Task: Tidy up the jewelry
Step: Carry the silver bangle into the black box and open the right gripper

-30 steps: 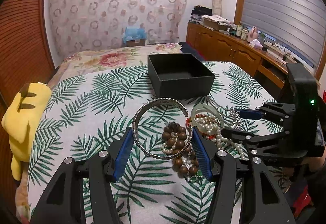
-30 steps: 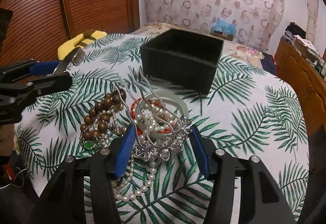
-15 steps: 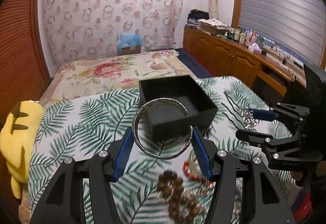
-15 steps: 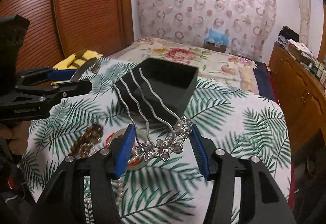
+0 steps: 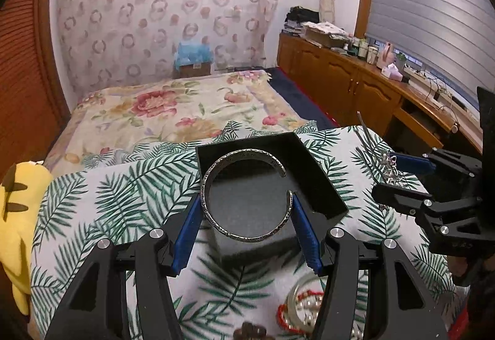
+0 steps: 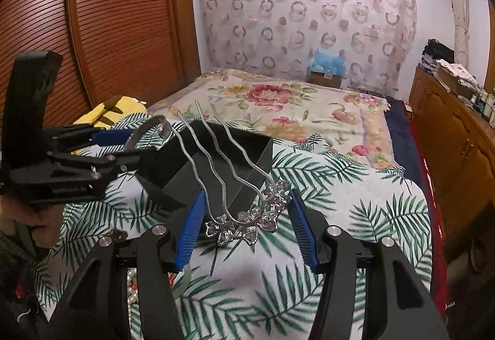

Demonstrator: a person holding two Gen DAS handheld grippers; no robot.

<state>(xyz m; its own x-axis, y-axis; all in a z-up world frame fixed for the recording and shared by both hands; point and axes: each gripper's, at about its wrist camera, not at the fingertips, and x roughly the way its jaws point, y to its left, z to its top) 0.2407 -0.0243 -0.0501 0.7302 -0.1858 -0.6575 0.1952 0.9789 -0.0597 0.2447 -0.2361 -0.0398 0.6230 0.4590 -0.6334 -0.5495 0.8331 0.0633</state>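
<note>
Both tongs are closed partway, each pinching one piece of jewelry between its blue pads. Left tongs (image 5: 246, 217) hold the silver cuff bangle (image 5: 246, 196) by its two sides, flat and level, with its gap turned to the right. It hangs over the open black box (image 5: 321, 179), probably so that it can drop straight in when the pads part. Right tongs (image 6: 246, 224) grip the silver hair fork (image 6: 244, 221) by its flowered head, prongs pointing forward and up over the near right wall of the box; holding it by the broad head likely keeps the thin prongs from bending or slipping.

The box stands toward the far edge of the table (image 5: 92, 200), which is covered with a palm-leaf cloth. More jewelry lies at the near edge: a pale bangle (image 5: 301, 298) with pearls and red beads inside it, and beside it some brown wooden beads (image 5: 249, 333). These seem left to sort.
</note>
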